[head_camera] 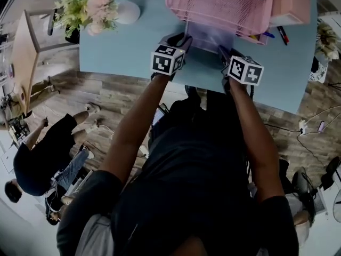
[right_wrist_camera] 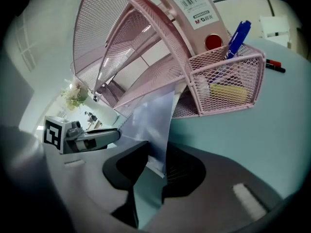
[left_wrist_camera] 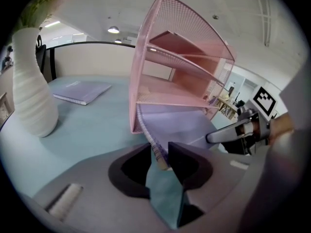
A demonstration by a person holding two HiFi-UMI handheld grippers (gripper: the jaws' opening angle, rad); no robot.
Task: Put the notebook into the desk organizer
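Left gripper view has the left hand-held gripper (left_wrist_camera: 158, 153) clamped on the spiral corner of the notebook (left_wrist_camera: 177, 125). Pretty sure it's snug, but the pads are hard to read there. The right hand-held gripper (right_wrist_camera: 156, 155) pinches the other near corner. From both, the notebook runs straight ahead, far end already in the bottom tier of the desk organizer (left_wrist_camera: 180, 57). So I'd guess a straight forward push, both hands equally near.

The desk organizer (right_wrist_camera: 121, 33) is pink metal mesh. The notebook (left_wrist_camera: 180, 125) has a smooth, shiny cover. The table (head_camera: 122, 52) looks matt.
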